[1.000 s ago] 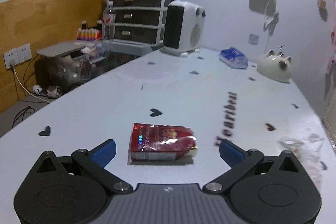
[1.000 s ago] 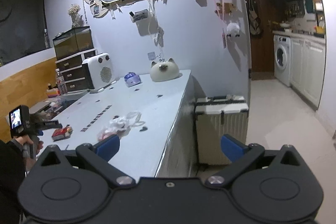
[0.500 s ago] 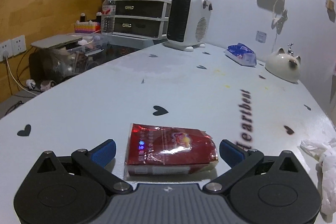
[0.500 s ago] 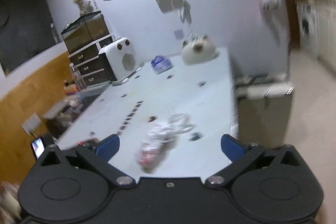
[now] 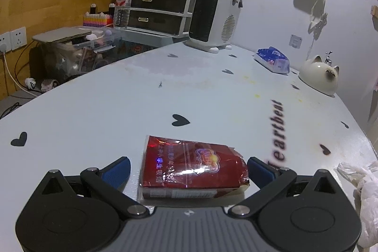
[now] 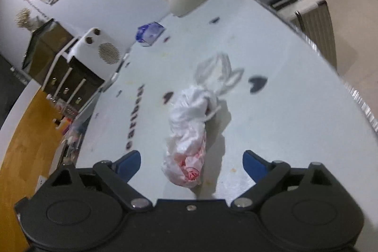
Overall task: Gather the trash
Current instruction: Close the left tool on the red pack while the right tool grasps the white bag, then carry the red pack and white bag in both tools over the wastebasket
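While the left tool (image 5: 189, 168) stands with its blue pads apart, the red packet (image 5: 192, 168) lies flat on the white table (image 5: 118, 98) between them, its right end just beside the pad at 3 o'clock; contact cannot be told. Right tool (image 6: 191, 163): jaws wide but closing, the crumpled white plastic bag (image 6: 189, 134) lying between them, untouched, stretching toward 12 o'clock.

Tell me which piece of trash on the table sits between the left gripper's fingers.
The red foil packet, lying flat between the open left gripper. The other piece, the crumpled white plastic bag, lies between the right gripper, whose jaws are closing.
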Demonstrator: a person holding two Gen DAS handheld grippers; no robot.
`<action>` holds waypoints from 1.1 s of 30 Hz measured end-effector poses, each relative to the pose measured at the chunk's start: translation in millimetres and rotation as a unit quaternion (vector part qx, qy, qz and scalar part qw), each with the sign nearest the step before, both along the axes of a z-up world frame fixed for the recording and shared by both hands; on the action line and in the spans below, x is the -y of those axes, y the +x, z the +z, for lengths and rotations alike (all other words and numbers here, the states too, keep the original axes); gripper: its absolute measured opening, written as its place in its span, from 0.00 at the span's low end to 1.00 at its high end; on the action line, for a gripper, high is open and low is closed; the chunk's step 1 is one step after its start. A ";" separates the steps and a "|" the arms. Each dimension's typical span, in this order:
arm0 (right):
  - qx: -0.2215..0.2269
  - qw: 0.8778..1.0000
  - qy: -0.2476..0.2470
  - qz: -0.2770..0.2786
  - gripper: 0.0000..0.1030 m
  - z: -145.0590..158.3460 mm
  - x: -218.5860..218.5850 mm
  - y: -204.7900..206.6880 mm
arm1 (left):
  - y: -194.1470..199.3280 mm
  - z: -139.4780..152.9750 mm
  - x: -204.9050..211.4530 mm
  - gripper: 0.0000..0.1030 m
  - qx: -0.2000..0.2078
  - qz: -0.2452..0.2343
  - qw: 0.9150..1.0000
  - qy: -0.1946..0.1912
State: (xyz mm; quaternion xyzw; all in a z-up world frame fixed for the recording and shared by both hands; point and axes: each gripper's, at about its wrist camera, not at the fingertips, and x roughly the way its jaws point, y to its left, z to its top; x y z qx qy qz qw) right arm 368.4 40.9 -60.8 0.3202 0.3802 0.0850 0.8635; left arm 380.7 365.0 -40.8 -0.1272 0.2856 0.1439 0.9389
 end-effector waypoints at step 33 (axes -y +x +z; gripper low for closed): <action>0.093 0.952 -0.159 0.246 0.42 18.5 71.3 -167.1 | -71.4 3.2 83.9 0.88 0.008 -0.096 0.995 0.028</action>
